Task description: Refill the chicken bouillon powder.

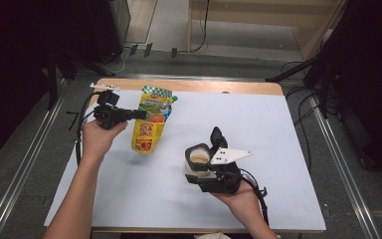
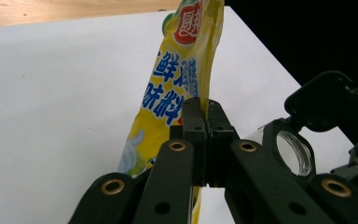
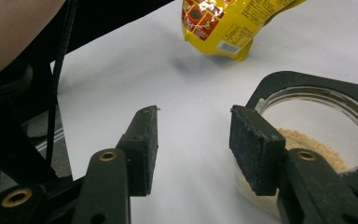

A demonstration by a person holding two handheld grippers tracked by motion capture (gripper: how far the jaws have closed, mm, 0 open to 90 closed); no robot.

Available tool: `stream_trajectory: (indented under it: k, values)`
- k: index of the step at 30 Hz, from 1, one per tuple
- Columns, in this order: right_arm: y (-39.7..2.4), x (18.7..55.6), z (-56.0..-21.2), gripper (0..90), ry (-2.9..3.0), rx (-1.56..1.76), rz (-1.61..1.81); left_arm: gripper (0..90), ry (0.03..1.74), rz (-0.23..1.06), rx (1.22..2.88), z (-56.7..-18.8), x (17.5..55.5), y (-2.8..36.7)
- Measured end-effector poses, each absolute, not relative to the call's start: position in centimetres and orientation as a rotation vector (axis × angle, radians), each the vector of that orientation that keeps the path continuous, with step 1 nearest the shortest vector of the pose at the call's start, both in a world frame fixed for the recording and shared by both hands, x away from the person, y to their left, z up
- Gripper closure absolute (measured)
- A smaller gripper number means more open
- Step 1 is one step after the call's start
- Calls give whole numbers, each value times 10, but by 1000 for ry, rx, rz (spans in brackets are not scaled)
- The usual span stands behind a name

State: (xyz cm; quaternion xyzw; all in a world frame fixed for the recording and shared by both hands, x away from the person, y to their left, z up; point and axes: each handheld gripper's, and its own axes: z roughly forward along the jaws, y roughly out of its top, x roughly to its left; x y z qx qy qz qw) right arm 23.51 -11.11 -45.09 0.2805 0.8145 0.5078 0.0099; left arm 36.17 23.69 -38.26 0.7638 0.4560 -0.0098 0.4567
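Yellow pouch (image 2: 177, 93) pinched in left gripper (image 2: 204, 122).

the pouch (image 1: 151, 122) stands on the left of the sheet (image 1: 278, 129); the jar (image 1: 199, 160) sits to its right, nearer the person, powder (image 3: 307, 144) inside it.

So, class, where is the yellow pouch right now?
In the high view, the yellow pouch is at the table's far left, pinched in the left tongs, left of the open jar.

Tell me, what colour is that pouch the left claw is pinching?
The pouch is mostly yellow, with a green-and-white checked top; the high view shows it best.
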Motion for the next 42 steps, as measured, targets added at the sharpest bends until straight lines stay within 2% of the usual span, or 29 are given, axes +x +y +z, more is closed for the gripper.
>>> stream_trajectory:
  k: [13, 28, 42]
  values:
    - [-106, 238, -449, 533, 2555, 843, 1574, 895, 1108, -3, 1920, -381, 347, 238]
    - [-96, 237, -451, 533, 2582, 806, 1566, 865, 1070, 75, 1948, -383, 310, 244]
    - [-95, 237, -452, 533, 2584, 810, 1563, 822, 1076, 95, 1955, -386, 304, 251]
